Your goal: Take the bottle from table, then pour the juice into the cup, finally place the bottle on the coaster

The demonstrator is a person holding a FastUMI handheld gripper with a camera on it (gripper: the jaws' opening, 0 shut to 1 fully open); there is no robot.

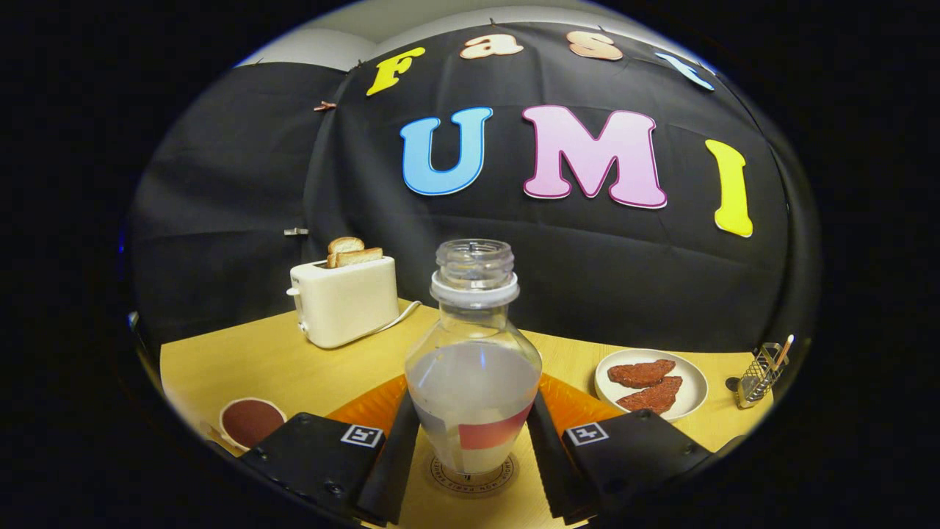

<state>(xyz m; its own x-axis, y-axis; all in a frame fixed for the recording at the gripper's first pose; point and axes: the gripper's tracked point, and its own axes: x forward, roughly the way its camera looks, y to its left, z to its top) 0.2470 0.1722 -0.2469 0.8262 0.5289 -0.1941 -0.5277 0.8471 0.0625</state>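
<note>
- Bottle [474, 367] stands upright between the fingers of the gripper [474, 470], capless, a pale liquid filling its lower half.
- Its base sits on the round coaster [474, 474], near the table's [257, 360] front edge.
- Both fingers flank the bottle's lower body and look to be touching it; whether they press or have slackened, cannot tell.
- Judgement: final placing step.
- Risk: base looks slightly off the coaster's centre; pulling back with one finger dragging could tip the open bottle and spill.
- Cup [250, 422] with dark contents sits at the front left corner; a sideways swing on withdrawal could knock it.
- Toaster [345, 301] and plate [690, 382] stand well apart, toward the back.
</note>
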